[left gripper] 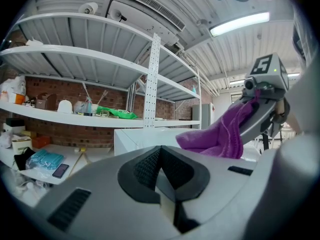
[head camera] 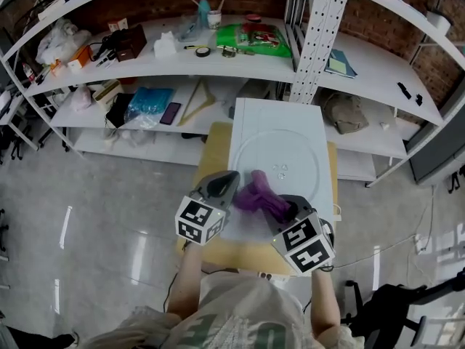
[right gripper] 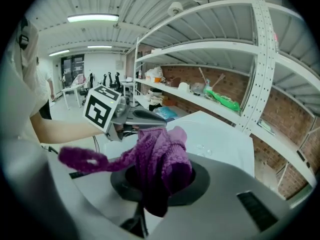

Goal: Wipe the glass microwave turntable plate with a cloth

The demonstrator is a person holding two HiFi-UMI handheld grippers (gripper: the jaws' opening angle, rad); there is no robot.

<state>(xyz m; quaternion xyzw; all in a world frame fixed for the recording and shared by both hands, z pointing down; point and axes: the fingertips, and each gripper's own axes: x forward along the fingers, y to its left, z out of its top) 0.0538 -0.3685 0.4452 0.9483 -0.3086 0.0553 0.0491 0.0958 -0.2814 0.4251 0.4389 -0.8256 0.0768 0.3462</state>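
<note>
The clear glass turntable plate (head camera: 280,151) lies flat on a white appliance top (head camera: 251,118); its hub (right gripper: 202,146) shows faintly in the right gripper view. My right gripper (head camera: 285,208) is shut on a purple knitted cloth (head camera: 256,193) at the plate's near left edge. In the right gripper view the cloth (right gripper: 160,154) bunches out of the jaws (right gripper: 159,179), with a loop trailing left. My left gripper (head camera: 234,176) is shut and holds nothing, its tip right beside the cloth (left gripper: 220,134). I cannot tell whether the cloth touches the glass.
The appliance stands on a small wooden table (head camera: 211,147). Behind it run white shelves with a green bag (head camera: 254,38), a blue packet (head camera: 149,102), a phone (head camera: 171,113) and a perforated upright post (head camera: 312,35). Grey floor (head camera: 109,209) lies to the left.
</note>
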